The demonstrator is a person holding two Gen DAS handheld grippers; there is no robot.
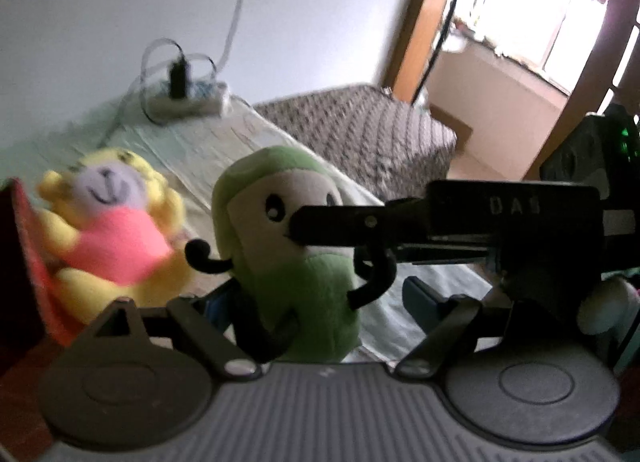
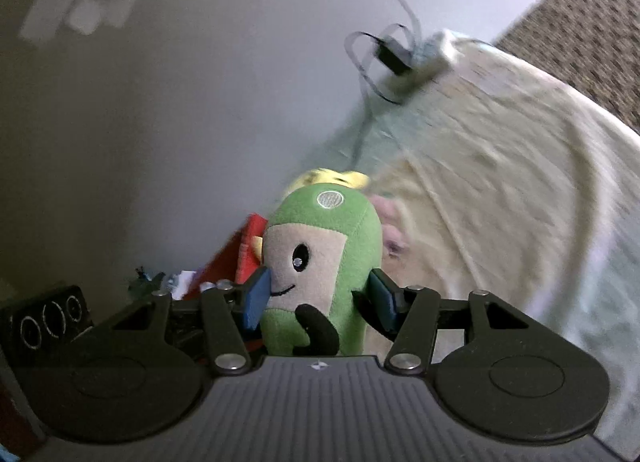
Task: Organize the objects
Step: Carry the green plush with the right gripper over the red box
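A green plush toy (image 1: 296, 262) with a beige face and thin black arms stands upright at the centre of the left wrist view. My right gripper (image 1: 340, 221) reaches in from the right, one black finger across the toy's face. In the right wrist view my right gripper (image 2: 320, 300) is shut on the green plush toy (image 2: 324, 262), its blue pads (image 2: 256, 298) pressing both sides. My left gripper (image 1: 318, 304) stands open, its pads wide of the toy and not touching it. A yellow plush bear (image 1: 108, 234) in a pink shirt lies to the left, against a red object (image 1: 36, 262).
A light cloth (image 1: 224, 141) covers the surface. A white power strip (image 1: 188, 99) with a black plug and looped cables sits at the back by the wall. A patterned mattress (image 1: 360, 129) lies beyond, a doorway behind it. A black device (image 2: 44, 326) is at the left.
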